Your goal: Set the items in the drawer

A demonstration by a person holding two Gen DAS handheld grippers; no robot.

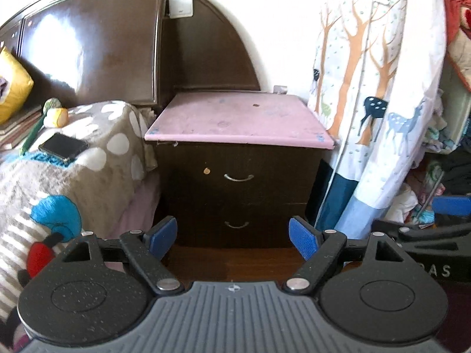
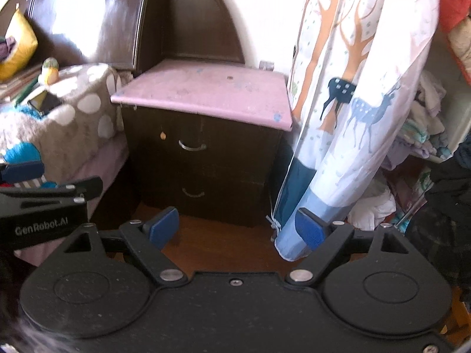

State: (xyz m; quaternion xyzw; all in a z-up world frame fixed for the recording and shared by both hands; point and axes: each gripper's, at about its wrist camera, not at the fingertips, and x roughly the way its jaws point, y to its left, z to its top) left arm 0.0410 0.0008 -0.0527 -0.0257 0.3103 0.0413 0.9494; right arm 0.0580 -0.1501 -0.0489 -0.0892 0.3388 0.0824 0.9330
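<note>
A bed covered with a grey fleece blanket dotted in white (image 1: 97,144) fills the left side, set against a dark glossy wooden headboard (image 1: 88,47). A long white curtain printed with orange trees and blue deer (image 1: 376,88) hangs down on the right, its hem reaching the wooden floor, probably just drawn aside from the window. Between bed and curtain stands a dark brown wooden nightstand with a pink top (image 1: 235,117); it sits close against the bed edge, handy for someone lying there. Its upper drawer with a curved metal handle (image 1: 238,178) and its lower drawer with a matching handle (image 1: 236,225) are both closed, so nothing can go in until one is pulled out.

The likely items lie on the blanket: a dark flat smartphone (image 1: 63,147) near the bed corner, and farther back a small yellow and green plush toy (image 1: 54,113), resting where the soft cover keeps them from sliding.

The left gripper (image 1: 234,236) hangs in the air with its blue pads spread wide and nothing between them, aimed straight at the lower drawer front but well apart from it; the phone lies up and to its left. The right gripper (image 2: 238,229) is likewise spread and empty, near the curtain hem, with the drawers ahead and slightly left
</note>
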